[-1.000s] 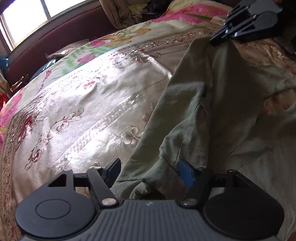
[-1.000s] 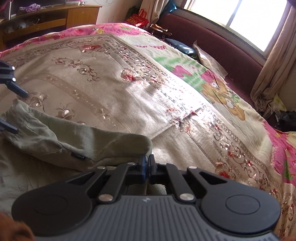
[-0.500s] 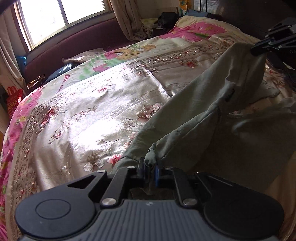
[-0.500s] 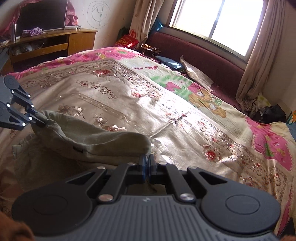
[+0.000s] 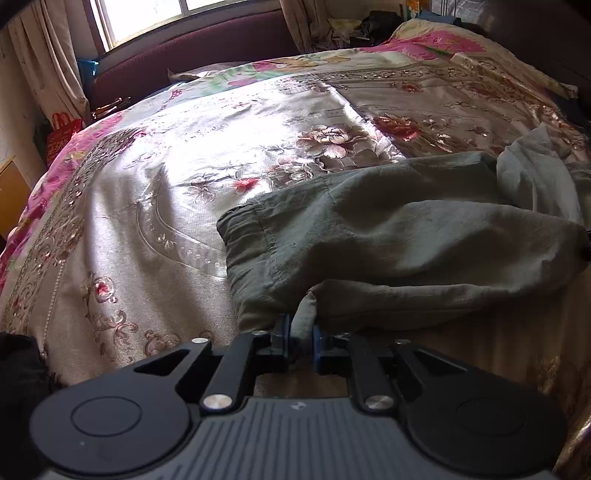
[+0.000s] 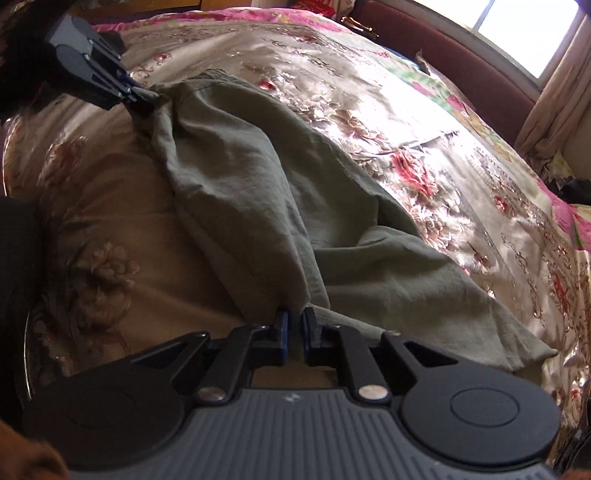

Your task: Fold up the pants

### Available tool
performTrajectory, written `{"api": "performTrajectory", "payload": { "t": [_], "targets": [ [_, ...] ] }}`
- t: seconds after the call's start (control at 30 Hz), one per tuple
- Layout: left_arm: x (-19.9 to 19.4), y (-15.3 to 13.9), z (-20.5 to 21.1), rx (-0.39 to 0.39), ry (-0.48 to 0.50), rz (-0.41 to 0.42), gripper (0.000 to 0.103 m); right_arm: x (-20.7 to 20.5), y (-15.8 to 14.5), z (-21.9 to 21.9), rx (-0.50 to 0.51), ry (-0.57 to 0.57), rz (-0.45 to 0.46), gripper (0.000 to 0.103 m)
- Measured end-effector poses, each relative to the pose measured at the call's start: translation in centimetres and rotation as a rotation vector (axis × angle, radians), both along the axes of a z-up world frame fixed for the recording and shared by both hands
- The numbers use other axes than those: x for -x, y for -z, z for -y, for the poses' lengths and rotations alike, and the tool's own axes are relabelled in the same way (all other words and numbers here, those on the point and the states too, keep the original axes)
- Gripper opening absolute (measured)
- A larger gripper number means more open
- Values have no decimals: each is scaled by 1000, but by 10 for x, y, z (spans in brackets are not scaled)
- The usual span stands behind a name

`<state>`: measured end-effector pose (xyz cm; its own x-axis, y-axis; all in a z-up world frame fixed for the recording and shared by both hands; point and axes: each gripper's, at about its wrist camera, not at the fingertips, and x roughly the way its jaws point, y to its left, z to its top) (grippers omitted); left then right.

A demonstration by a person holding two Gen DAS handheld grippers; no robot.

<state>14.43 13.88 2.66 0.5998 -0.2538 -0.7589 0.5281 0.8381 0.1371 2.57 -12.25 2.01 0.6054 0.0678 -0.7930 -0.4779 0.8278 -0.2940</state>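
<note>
The olive-green pants (image 5: 388,236) lie stretched across the embroidered bedspread (image 5: 184,184), their gathered waistband end toward the middle of the bed. My left gripper (image 5: 300,328) is shut on a small fold of the pants' edge, and its jaws are starting to open. From the right wrist view the same gripper (image 6: 142,96) pinches the far corner of the pants (image 6: 258,192). My right gripper (image 6: 294,321) has its jaws opening, with a narrow gap between the pads. The cloth's edge lies just at its tips, not pressed.
A lighter piece of cloth (image 5: 532,173) lies crumpled at the right of the bed. A maroon headboard (image 5: 192,48) runs below the window, with curtains beside it. A red bag (image 5: 61,129) stands by the bed's far left corner. Dark clothes (image 5: 373,22) are heaped at the back.
The left jaws closed on the pants' edge. Both grippers swept across the bed with the cloth, which now lies lower and flatter. The right jaws, shut before, have parted.
</note>
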Motion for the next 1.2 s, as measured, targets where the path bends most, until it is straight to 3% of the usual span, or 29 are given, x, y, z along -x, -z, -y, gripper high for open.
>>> {"api": "performTrajectory", "payload": {
  "t": [0.13,0.23,0.4,0.53,0.57,0.63,0.8,0.93,1.03,1.13,1.2],
  "targets": [
    [-6,-6,-2,25,11,-7,31,11,-9,-25,67,-83,75,39],
    [-1,-5,-6,8,29,3,34,17,-18,-38,63,-118,118,42],
    [7,-2,-18,22,52,-18,38,-7,-11,-70,-34,-185,92,46],
    [21,-4,-22,12,82,0,54,-32,16,-97,4,-220,115,39],
    [25,-4,-21,-1,95,10,55,-37,19,-101,10,-211,123,23],
    [33,-3,-15,-36,144,32,57,-51,17,-100,-29,-180,90,12],
    [29,-3,2,-103,181,124,57,-60,-11,-84,-109,-143,114,8],
    [-9,-10,11,-149,154,126,31,-78,-24,-74,-106,-133,112,7],
    [-32,-39,15,-159,119,222,20,-113,-43,-68,-81,-90,155,6],
    [-34,-69,10,-95,85,324,19,-129,-77,-57,-129,-30,251,6],
    [-25,-68,4,-63,78,337,19,-119,-92,-52,-150,-47,335,6]
  ]
}}
